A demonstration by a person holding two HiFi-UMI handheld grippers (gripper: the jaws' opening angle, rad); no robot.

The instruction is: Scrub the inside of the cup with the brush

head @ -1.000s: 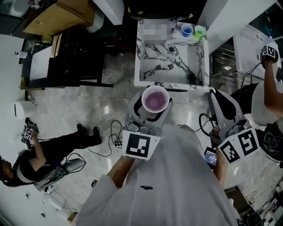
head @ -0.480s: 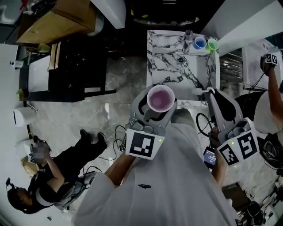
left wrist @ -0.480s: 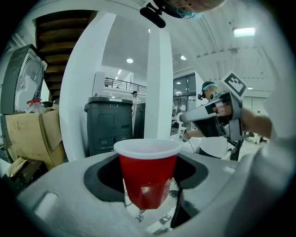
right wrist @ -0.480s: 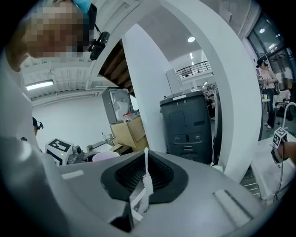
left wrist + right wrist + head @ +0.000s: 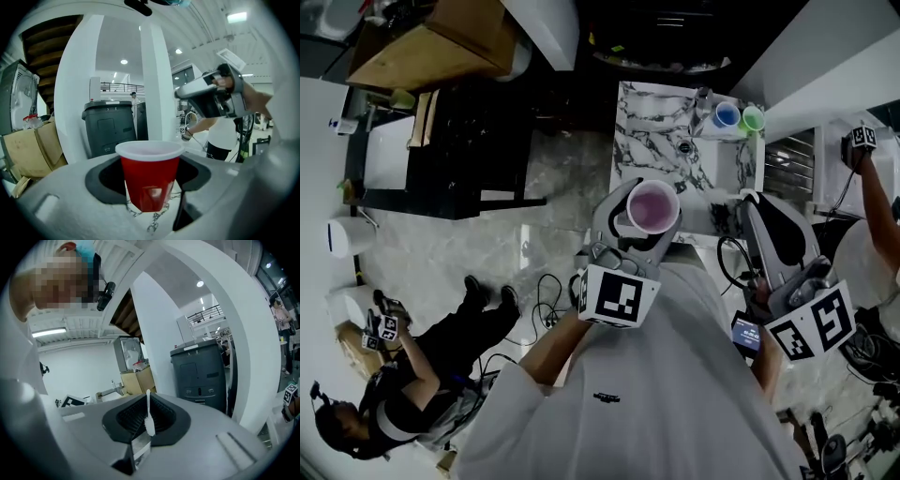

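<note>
Head view, centre of frame: red cup (image 5: 652, 206) with its mouth facing up at the camera, pale pink inside, white at the rim. Sits in the left gripper (image 5: 643, 217), 1 jaw on each side of the cup wall, closed against it. Lies over the lower edge of a marbled sink (image 5: 656, 122) in the upper middle of the frame. At the sink's upper right corner, a blue cup (image 5: 727, 115) and a green cup (image 5: 753, 118), side by side, well apart from the red one.

Right of centre, the right gripper (image 5: 752, 208), tips toward the sink's lower right corner, its marker cube (image 5: 811, 323) at the lower right. Apart from the cup, not over its mouth.

Left gripper view, lower middle: same cup upright between the grey jaws, gripped low on its body, rim clear above them. Behind it a dark bin (image 5: 110, 129), a white column (image 5: 154, 84) and, at the left edge, a cardboard box (image 5: 37, 145).

Right gripper view, lower middle: white brush (image 5: 149, 417) pinched between the closed jaws, standing nearly upright, thin handle tip at the top, bristles at its lower part

Lower left of the head view: another person (image 5: 394, 403) on the floor
</note>
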